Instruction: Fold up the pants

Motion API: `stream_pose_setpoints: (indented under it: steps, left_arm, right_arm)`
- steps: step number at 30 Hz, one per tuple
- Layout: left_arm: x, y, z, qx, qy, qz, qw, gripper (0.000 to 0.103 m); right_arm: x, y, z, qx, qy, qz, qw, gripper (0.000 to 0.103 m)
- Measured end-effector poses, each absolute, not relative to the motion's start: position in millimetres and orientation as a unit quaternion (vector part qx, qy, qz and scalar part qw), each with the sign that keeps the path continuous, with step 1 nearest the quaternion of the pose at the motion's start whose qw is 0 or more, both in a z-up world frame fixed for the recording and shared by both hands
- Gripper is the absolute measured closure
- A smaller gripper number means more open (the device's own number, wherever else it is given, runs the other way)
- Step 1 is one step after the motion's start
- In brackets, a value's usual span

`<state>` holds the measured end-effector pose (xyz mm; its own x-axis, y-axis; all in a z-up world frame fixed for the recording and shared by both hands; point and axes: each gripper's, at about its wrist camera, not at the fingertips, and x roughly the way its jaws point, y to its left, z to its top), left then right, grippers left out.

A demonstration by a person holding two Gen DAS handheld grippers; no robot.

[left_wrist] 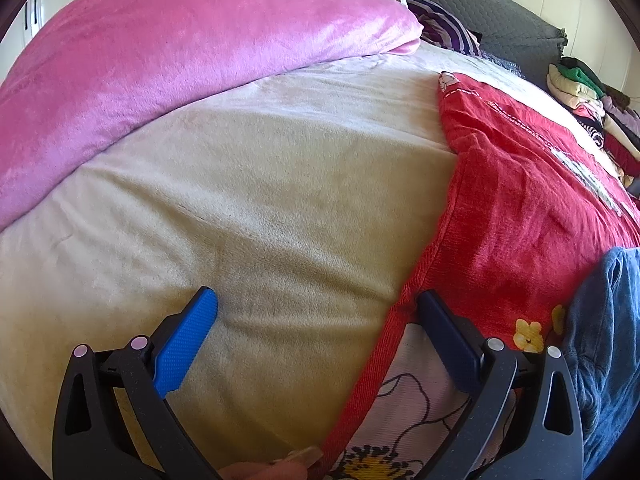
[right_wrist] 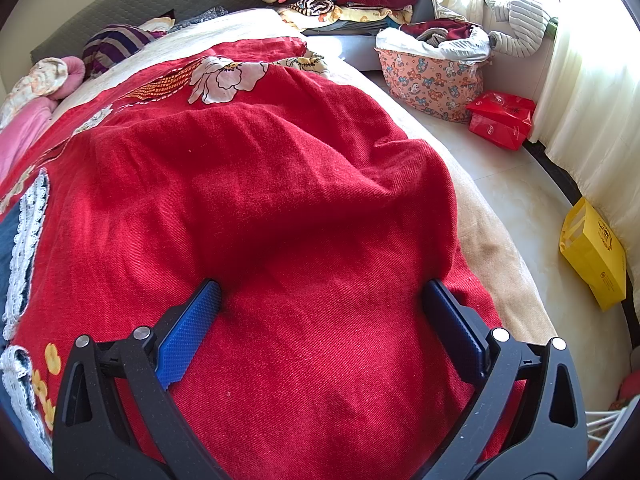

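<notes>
Across the bed's beige cover [left_wrist: 260, 184] spreads a red blanket with flower patches [right_wrist: 280, 184], hiding most of the mattress in the right view. Only a sliver of the denim pants [left_wrist: 604, 344] shows, cut off at the left view's right edge, lying on the blanket. Beyond, a printed fabric basket [right_wrist: 432, 76] holds crumpled clothes. Left gripper [left_wrist: 316, 304] and right gripper [right_wrist: 322, 292] both gape wide, holding nothing.
</notes>
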<state>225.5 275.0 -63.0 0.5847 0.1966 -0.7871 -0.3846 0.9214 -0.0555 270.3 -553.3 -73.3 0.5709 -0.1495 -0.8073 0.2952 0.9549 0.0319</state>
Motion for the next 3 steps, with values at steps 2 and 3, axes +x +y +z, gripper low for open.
stream_pose_setpoints:
  steps: [2,3]
  left_arm:
    - [225.9,275.0,-63.0,-0.109,0.426,0.166,0.883,0.004]
    - [226.3,274.7,-62.9,-0.107,0.426,0.166,0.883,0.004]
  right_arm:
    - [271.1,-553.2,-73.3,0.081,0.446,-0.126,0.882,0.008]
    - [271.1,-553.2,-73.4,0.082,0.446,-0.126,0.882,0.008]
